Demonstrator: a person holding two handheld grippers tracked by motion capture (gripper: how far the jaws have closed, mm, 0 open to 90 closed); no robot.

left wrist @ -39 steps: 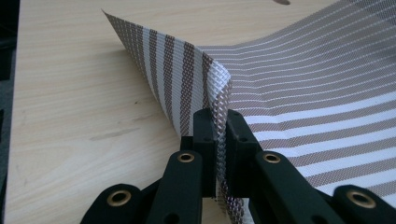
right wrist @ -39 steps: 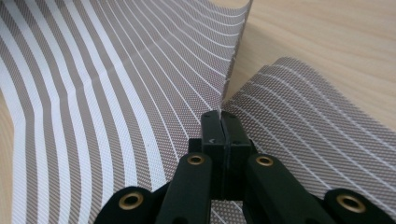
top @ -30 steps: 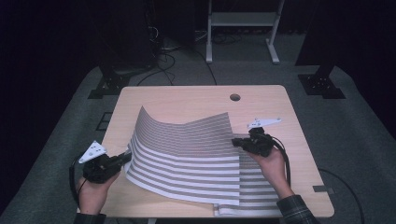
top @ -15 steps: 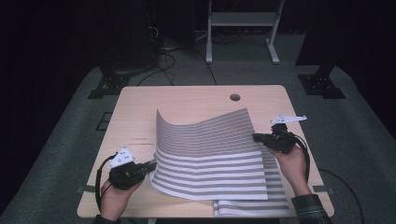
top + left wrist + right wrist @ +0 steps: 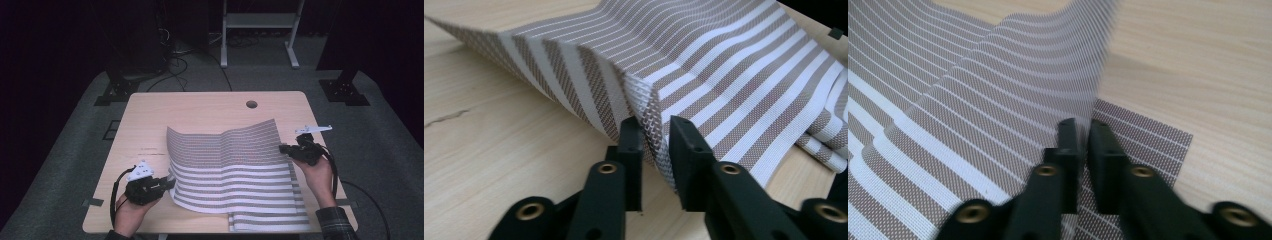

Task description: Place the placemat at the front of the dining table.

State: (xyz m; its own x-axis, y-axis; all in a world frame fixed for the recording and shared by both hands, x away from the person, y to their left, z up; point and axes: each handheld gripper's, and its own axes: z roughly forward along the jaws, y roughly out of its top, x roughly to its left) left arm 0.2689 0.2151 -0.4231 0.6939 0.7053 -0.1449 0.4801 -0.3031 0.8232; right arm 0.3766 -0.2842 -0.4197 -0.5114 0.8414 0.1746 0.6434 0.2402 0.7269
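A brown-and-white striped woven cloth (image 5: 235, 170) lies folded on the wooden table (image 5: 200, 110), its upper layer still arched above the lower one. My left gripper (image 5: 167, 182) is at the cloth's left edge. In the left gripper view the jaws (image 5: 656, 130) have just been opening, and the cloth's raised edge (image 5: 649, 107) stands loosely in the gap. My right gripper (image 5: 284, 149) is at the right edge. Its jaws (image 5: 1084, 125) have also just been opening, with a narrow gap and the blurred cloth edge (image 5: 1098, 75) between them.
A round cable hole (image 5: 251, 104) sits near the table's far edge. Bare wood stretches beyond and left of the cloth. The lower cloth layer reaches the near edge (image 5: 270, 222). Dark floor with cables and a white stand (image 5: 257, 30) lies behind.
Both hands carried the cloth's upper layer to the right and lower over the bottom layer. The left gripper also came nearer the front edge. Both pairs of jaws have parted slightly.
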